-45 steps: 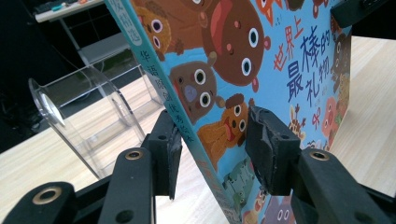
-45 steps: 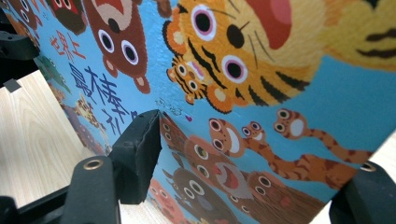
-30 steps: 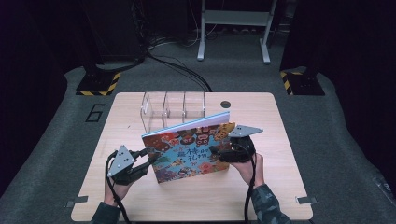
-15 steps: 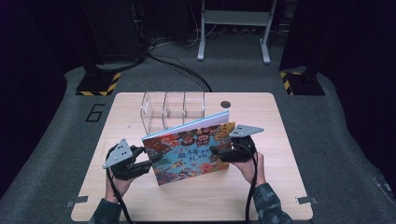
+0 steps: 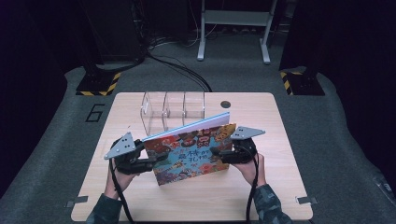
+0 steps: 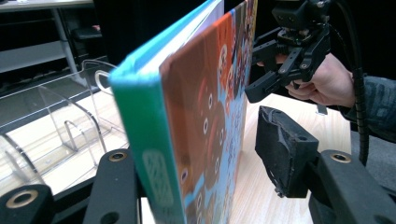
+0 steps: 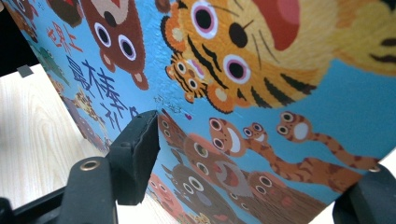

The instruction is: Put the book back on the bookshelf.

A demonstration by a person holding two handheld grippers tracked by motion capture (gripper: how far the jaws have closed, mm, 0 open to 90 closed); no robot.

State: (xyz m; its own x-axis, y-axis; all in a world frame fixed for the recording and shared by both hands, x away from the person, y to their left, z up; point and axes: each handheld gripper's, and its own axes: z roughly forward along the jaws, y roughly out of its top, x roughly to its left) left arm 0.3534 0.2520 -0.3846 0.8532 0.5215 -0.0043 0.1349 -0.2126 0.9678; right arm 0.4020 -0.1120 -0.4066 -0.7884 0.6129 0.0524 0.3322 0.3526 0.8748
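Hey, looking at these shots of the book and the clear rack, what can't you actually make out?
- High view: the title on the book is too small to read.
- High view: the near wall of the rack is hidden behind the book.
- Right gripper view: the right gripper has its far jaw cut off at the corner, so its grip is unclear.
- Left gripper view: the book's back cover faces away.

Clear rack (image 5: 173,108) (just behind) blocks the way past the book (image 5: 189,151).
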